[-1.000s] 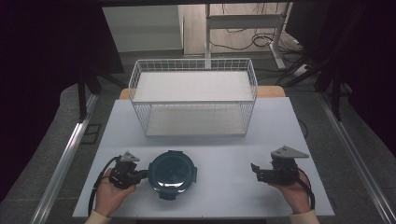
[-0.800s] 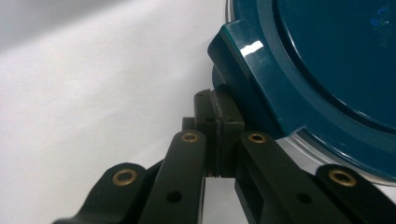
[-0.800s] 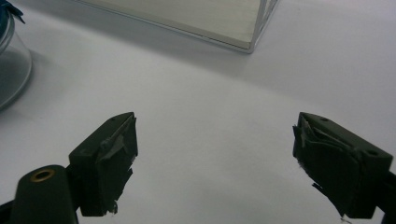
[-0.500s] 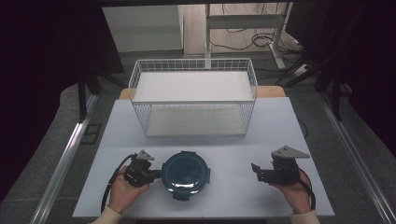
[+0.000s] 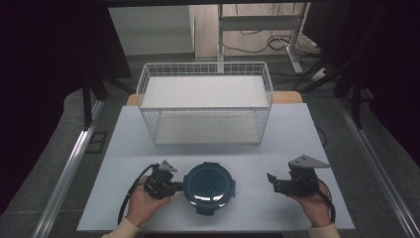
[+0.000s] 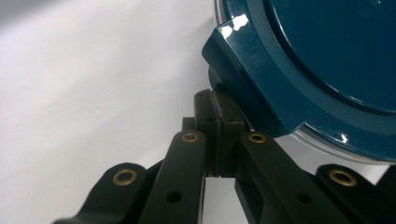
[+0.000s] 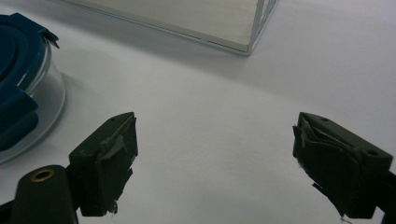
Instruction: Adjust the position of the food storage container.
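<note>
A round clear container with a dark teal clip-on lid sits on the white table, near the front edge. My left gripper is shut, and its tips press against the container's left side. In the left gripper view the closed jaws meet just under a lid clip, with nothing between them. My right gripper rests open to the right of the container, well apart from it. Its own view shows the spread jaws over bare table, with the container at the left edge.
A white wire basket with a pale floor stands at the back middle of the table; its corner appears in the right gripper view. Dark floor, metal rails and desk legs surround the table.
The left gripper has slid to the right, and the container has moved right with it, toward the table's middle. The right gripper has stayed in place, open.
</note>
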`<state>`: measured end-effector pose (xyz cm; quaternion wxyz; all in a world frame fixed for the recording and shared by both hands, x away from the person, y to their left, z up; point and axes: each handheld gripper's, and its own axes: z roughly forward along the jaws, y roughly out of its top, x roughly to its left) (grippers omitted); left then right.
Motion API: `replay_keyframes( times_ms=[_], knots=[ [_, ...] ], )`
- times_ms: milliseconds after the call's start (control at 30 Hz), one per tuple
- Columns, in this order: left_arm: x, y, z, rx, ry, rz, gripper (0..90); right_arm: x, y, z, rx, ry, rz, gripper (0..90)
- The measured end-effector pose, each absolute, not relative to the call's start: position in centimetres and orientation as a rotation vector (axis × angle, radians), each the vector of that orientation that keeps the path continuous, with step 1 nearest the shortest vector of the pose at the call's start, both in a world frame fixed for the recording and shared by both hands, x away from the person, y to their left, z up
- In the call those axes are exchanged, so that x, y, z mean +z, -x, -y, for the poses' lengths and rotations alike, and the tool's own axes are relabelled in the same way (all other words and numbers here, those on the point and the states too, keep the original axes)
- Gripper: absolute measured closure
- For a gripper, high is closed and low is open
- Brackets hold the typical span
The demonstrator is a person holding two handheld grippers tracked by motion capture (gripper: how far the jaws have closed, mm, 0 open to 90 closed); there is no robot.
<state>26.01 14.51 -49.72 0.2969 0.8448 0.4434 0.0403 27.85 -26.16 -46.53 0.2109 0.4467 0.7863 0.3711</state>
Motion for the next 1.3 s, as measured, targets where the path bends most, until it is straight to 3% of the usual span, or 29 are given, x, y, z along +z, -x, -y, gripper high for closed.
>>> replay_keyframes(
  times_ms=[367, 533, 600, 767, 833, 867, 1300],
  knots=[
    [-50.1, -26.2, -14.1, 0.064, -2.205, -1.112, 90.0, -46.3, -27.8, 26.3, 1.039, -1.236, -2.179, 13.6],
    [-49.3, -26.1, -15.9, 0.141, -2.147, -1.139, 89.4, -45.8, -27.5, 26.4, 1.063, -1.228, -2.156, 13.8],
    [-49.0, -26.0, -16.5, 0.158, -2.114, -1.155, 84.4, -45.8, -27.5, 26.3, 1.076, -1.223, -2.154, 13.8],
    [-48.0, -25.6, -18.9, 0.193, -1.949, -1.248, 52.8, -45.8, -27.5, 26.0, 1.099, -1.204, -2.173, 13.9],
    [-47.9, -25.5, -19.3, 0.185, -1.924, -1.264, 47.6, -45.8, -27.5, 25.9, 1.103, -1.202, -2.177, 13.9],
    [-47.7, -25.4, -19.7, 0.175, -1.902, -1.268, 40.0, -45.8, -27.5, 25.7, 1.114, -1.197, -2.186, 13.8],
    [-47.6, -25.2, -19.7, 0.151, -1.886, -1.273, 26.2, -45.9, -27.2, 25.2, 1.138, -1.184, -2.206, 13.8]
  ],
)
